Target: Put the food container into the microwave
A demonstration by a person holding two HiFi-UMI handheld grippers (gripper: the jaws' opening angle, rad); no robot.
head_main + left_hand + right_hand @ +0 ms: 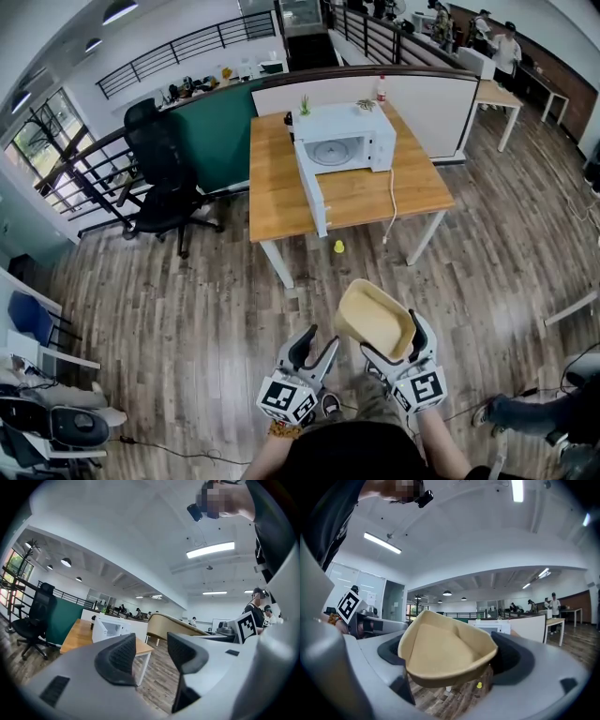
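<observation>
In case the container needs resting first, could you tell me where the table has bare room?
The wooden table is bare along its left side, up to the microwave and its open door. A smaller patch lies between the door and the white cable. The back edge is crowded by a plant and a bottle.

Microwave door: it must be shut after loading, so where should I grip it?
Grip the door at its free edge, the end nearest you, coming from in front of the table. It stands swung open, a thin upright panel, so open jaws can straddle it. The left gripper is empty.
</observation>
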